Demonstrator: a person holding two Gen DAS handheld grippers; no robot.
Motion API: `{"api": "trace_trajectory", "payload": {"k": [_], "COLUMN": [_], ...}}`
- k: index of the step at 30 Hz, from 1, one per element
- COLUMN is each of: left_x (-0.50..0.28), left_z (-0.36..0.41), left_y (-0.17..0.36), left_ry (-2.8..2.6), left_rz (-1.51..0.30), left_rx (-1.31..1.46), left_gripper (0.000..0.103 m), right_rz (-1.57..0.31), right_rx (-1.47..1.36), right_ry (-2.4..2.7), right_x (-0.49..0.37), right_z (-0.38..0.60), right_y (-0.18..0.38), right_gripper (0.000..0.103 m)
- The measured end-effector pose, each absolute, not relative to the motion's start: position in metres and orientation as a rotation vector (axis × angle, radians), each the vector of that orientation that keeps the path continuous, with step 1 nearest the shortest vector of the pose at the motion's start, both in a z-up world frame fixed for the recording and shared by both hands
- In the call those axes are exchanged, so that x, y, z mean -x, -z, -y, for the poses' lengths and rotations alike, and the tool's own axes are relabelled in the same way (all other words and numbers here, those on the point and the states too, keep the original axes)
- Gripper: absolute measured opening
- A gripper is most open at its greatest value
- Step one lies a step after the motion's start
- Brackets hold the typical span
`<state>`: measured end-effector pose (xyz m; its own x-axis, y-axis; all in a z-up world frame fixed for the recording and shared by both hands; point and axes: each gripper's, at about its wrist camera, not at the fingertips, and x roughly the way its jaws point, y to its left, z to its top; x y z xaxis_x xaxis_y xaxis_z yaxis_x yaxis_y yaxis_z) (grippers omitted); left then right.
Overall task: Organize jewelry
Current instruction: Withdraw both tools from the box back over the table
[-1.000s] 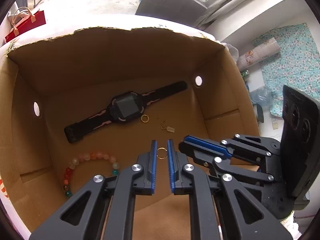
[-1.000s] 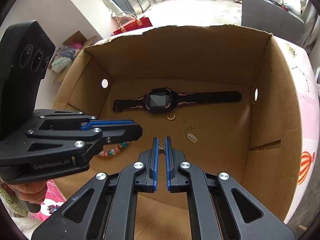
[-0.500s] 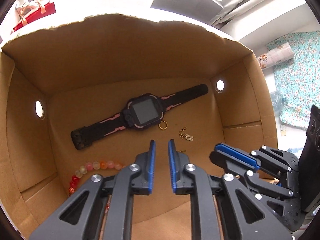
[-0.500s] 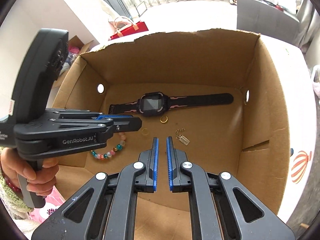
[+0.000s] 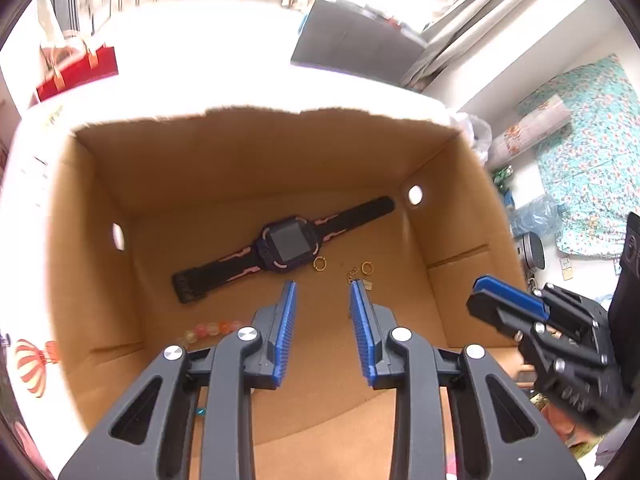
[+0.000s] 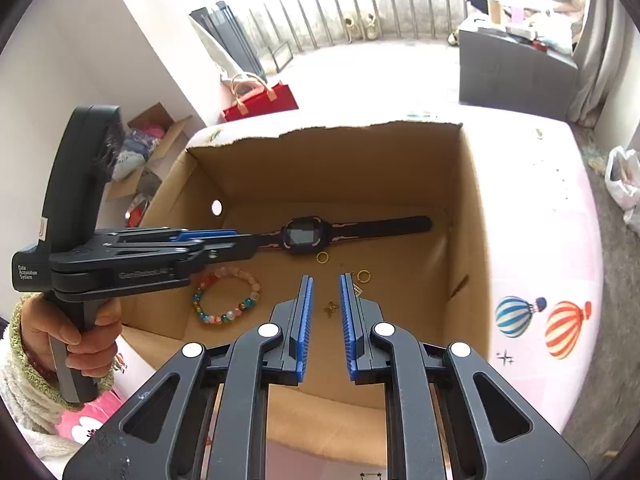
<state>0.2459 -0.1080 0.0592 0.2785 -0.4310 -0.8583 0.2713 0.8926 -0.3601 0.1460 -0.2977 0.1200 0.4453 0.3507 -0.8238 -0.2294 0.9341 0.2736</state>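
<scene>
Both the left gripper and right gripper hover over the cardboard box, jaws wide, holding nothing

A red gift bag stands on the floor, a grey cabinet well apart from it.

Matt brown cardboard box holds shiny gold rings and glossy bead bracelet.

light: bright daylight | glare: floor behind cardboard box blown out | edges: fisheye-curved, dark vignette
</scene>
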Motion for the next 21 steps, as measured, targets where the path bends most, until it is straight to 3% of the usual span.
{"api": "trace_trajectory", "payload": {"k": [7,11,14,21], "left_x": [-0.179,-0.121,-0.082,-0.029], "left_z": [0.085,0.075,0.064,0.082], "left_y": [-0.109,-0.129,-0.125,-0.075], "left_ry": [0.515,0.540,0.539,0.534], "left_rz": [-0.979,-0.817,-0.753,-0.761], "left_rx": [0.109,0.042,0.006,-0.063], "left_gripper": [0.033,0.048,0.059,0.067], "right_rz": [-0.902,-0.787,-0.743,-0.819], "right_rx": [-0.158,-0.174,-0.180,-0.174], "right_ry": [-0.341,-0.348,-0.355,-0.364], "right_x": [-0.094,-0.048,-0.017,0.010], "right_z": [0.322,0.335,0.339,0.319], "right_y": [-0.156,-0.177,-0.175,-0.120], "right_gripper": [0.021,0.023,0.024,0.024]}}
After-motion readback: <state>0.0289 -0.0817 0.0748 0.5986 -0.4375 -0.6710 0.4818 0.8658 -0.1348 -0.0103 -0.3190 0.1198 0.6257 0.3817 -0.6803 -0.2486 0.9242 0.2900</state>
